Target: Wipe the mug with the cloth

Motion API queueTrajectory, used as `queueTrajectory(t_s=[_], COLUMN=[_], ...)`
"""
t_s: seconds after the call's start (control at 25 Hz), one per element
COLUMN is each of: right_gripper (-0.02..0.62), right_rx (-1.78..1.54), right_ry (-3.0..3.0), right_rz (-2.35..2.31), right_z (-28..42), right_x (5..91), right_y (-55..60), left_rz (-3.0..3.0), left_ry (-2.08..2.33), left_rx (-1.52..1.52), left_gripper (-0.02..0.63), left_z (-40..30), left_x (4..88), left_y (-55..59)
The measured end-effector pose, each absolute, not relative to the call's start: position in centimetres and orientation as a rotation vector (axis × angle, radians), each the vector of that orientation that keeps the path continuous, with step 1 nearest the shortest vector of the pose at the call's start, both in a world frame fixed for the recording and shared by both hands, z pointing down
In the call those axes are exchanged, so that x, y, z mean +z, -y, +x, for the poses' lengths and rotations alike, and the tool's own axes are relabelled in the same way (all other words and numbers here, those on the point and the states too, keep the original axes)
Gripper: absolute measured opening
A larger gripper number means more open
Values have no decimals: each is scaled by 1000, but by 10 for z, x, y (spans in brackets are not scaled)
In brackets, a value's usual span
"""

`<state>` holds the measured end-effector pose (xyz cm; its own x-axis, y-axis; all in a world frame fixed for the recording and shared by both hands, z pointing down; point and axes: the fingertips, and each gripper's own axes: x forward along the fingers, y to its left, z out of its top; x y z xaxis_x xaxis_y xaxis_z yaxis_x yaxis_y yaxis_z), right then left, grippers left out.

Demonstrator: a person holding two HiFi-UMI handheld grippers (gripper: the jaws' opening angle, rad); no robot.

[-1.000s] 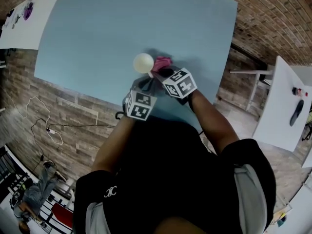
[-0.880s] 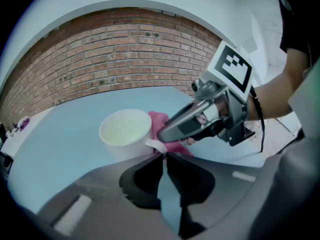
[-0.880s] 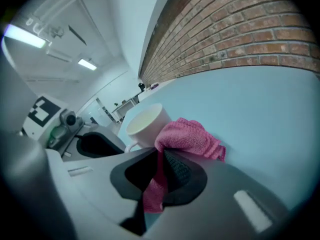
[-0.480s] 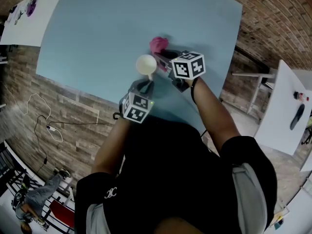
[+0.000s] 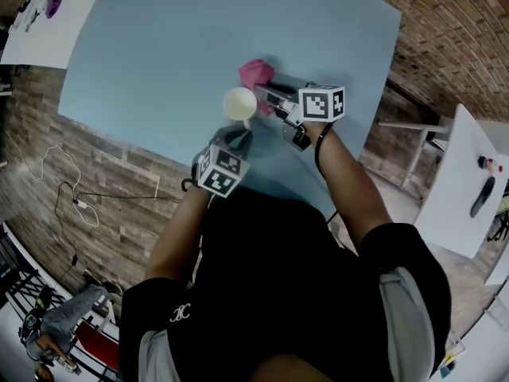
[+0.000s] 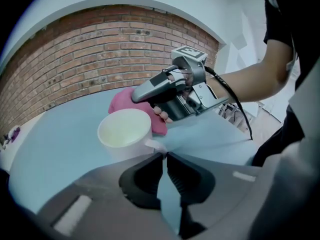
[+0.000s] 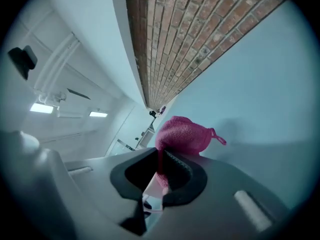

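Two jaws of the left gripper point(image 6: 165, 154) are pinched together on the handle of the white mug point(image 6: 125, 131), which has its open side up. The right gripper point(image 7: 161, 156) is clamped on the pink cloth point(image 7: 185, 134), just beside the mug. The blue worktop point(image 5: 175, 54) lies under both.

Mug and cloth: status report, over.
Left gripper shut on mug handle. Right gripper shut on pink cloth, beside mug, contact unclear. No obstruction seen.
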<state>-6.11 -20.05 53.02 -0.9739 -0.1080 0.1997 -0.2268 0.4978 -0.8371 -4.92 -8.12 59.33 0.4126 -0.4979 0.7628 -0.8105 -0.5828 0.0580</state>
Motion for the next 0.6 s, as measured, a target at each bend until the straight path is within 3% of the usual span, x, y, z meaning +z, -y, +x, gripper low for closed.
queueTrajectory(t_s=[0.28,0.56,0.6], right_gripper=[40,40,40], right_rx=[1587,1386,1373], right_ry=[2455,2558,2572], right_rz=[294,187,181], right_z=[-44,-41,-39], right_x=[579,544,539], right_y=[151,131,132], left_rz=[2248,2284,2288], left_ry=[1113,1068,1050], left_rx=[993,931,923], left_gripper=[35,31,61], left_z=[-48,-36,-34], left_x=[594,595,595], left_y=[84,95,93])
